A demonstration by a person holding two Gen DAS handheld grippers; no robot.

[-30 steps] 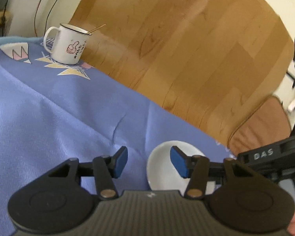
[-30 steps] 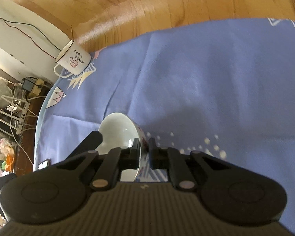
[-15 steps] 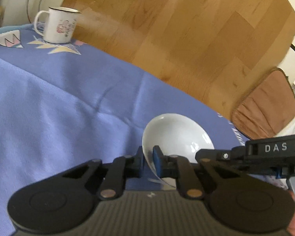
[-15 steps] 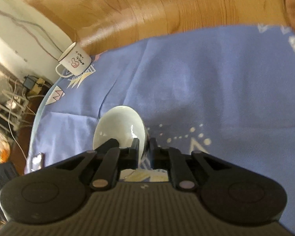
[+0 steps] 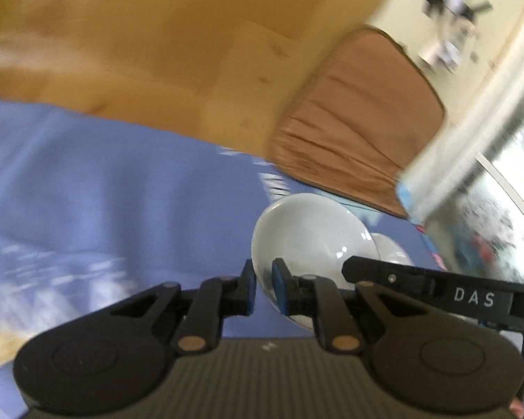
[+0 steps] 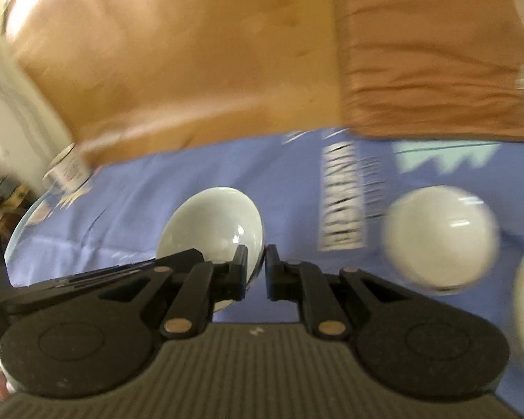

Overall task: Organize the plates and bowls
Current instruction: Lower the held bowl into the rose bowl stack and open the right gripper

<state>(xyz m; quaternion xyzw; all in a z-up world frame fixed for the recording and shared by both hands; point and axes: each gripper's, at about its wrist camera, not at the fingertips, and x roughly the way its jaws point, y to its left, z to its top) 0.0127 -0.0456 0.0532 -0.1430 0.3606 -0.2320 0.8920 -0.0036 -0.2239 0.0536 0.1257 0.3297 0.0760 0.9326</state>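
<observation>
Two grippers pinch one white bowl (image 5: 307, 234) between them. My left gripper (image 5: 263, 288) squeezes its rim on one side with blue pads, and my right gripper (image 6: 255, 269) squeezes the rim on the other side. I see the bowl is round, smooth and shiny inside, tipped up on its edge above the blue cloth (image 5: 87, 188). Another white bowl (image 6: 440, 237) sits on the cloth nearby, blurry, and a mug (image 6: 68, 171) stands far off at the cloth's edge.
</observation>
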